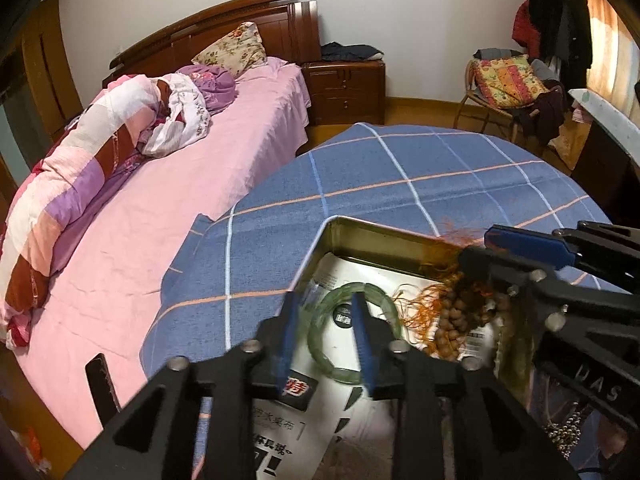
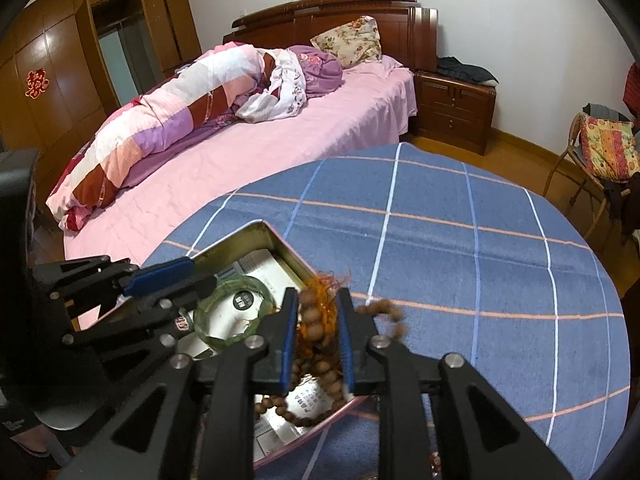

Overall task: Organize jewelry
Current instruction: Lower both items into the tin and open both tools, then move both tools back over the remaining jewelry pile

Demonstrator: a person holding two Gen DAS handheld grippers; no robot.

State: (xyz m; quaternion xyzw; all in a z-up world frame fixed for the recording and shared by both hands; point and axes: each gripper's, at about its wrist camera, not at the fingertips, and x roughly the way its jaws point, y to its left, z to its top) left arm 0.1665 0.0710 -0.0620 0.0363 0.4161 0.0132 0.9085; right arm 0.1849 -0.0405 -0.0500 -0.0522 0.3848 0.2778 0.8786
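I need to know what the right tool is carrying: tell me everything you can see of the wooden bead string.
The wooden bead string is a strand of round brown beads, wood by the look, with an orange tassel of frayed threads. The right tool is shut on a bunch of it over the tin. One loop hangs outside the right finger; more beads trail down onto the printed paper lining the tin.

A bed (image 2: 328, 128) in pink sheets carries a rolled patchwork quilt (image 2: 160, 128) and a floral pillow (image 2: 352, 40) against the wooden headboard. Beside it stands a wooden nightstand (image 2: 456, 112); a wicker chair (image 1: 500, 92) holds a bright cushion.
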